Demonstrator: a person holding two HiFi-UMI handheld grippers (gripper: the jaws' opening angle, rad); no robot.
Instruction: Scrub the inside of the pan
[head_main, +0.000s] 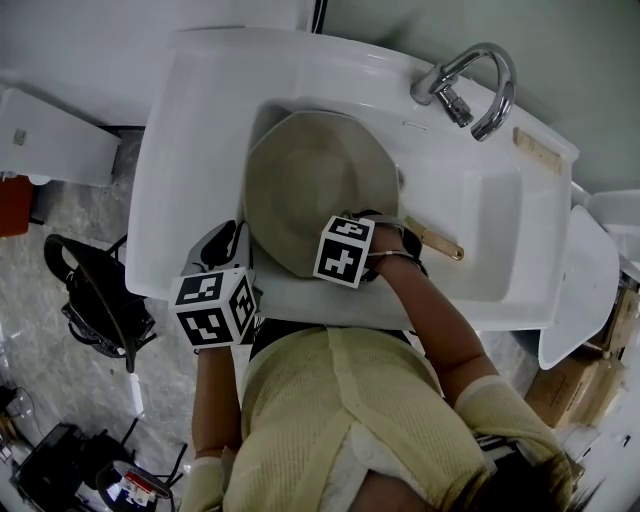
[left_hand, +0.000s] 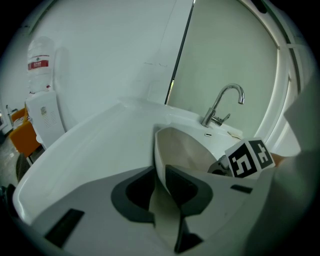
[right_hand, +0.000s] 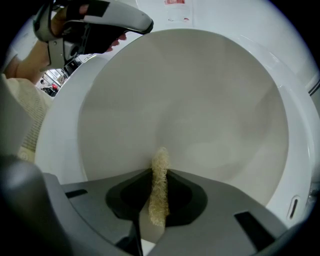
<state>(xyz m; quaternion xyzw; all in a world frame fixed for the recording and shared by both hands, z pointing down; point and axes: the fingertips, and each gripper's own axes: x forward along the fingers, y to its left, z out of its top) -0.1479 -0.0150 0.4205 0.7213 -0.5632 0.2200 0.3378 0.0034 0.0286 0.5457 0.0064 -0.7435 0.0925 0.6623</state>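
Note:
A beige pan (head_main: 310, 185) stands tilted on its edge in the white sink (head_main: 190, 120), with its inside facing my right gripper. My left gripper (left_hand: 161, 175) is shut on the pan's near rim (left_hand: 159, 150), at the sink's front left. My right gripper (right_hand: 159, 172) is shut on a thin, pale loofah scrub pad (right_hand: 159, 185), whose tip is close to or touching the pan's inner surface (right_hand: 200, 100). In the head view the right gripper's marker cube (head_main: 345, 250) hides its jaws at the pan's lower right edge.
A chrome faucet (head_main: 470, 85) stands at the sink's back right. A wooden-handled tool (head_main: 435, 240) lies in the basin to the right of the pan, and a wooden piece (head_main: 537, 150) rests on the ledge. A black bag (head_main: 95, 295) sits on the floor at left.

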